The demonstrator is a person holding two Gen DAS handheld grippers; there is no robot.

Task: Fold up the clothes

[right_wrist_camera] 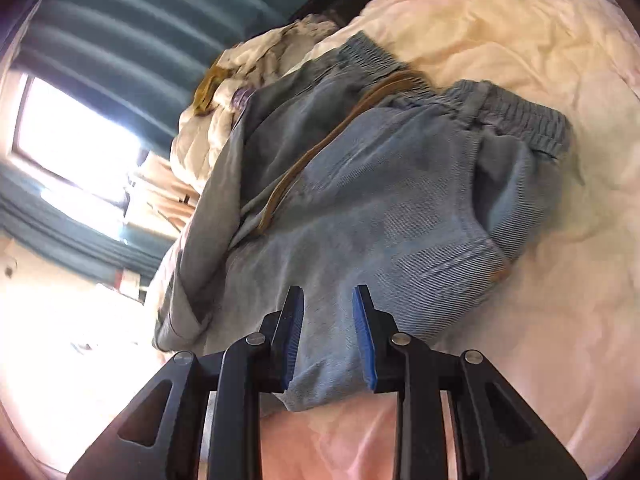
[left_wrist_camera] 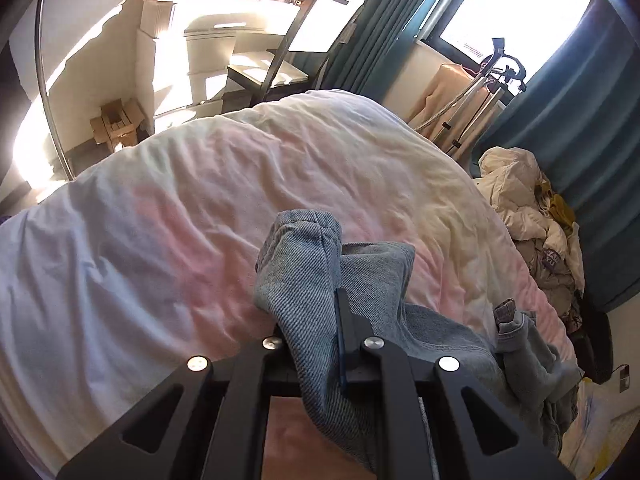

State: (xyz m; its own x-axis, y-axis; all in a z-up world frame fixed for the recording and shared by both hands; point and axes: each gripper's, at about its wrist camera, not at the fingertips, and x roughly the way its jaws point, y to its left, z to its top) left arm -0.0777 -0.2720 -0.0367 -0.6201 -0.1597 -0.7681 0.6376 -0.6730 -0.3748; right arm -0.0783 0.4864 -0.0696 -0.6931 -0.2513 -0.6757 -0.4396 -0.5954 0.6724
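Surface: a bed under a rumpled pastel duvet (left_wrist_camera: 180,208), white fading to pink and pale yellow.
Task's thing: light blue denim trousers (right_wrist_camera: 360,200) with an elastic waistband, spread near the duvet's edge (a brown cord lies across them).
Left gripper (left_wrist_camera: 320,296): jaws clamped on a bunched trouser hem, cloth draped over the fingers.
Right gripper (right_wrist_camera: 328,300): jaws apart, a trouser leg lying between the blue pads (right_wrist_camera: 365,340).
Room: teal curtains (left_wrist_camera: 568,128) beside a bright window (left_wrist_camera: 516,12); a heap of pale laundry (left_wrist_camera: 532,216) along the bed's edge; a white desk (left_wrist_camera: 224,28) with a chair (left_wrist_camera: 280,68) past the far end; a cardboard box (left_wrist_camera: 116,124) on the floor.
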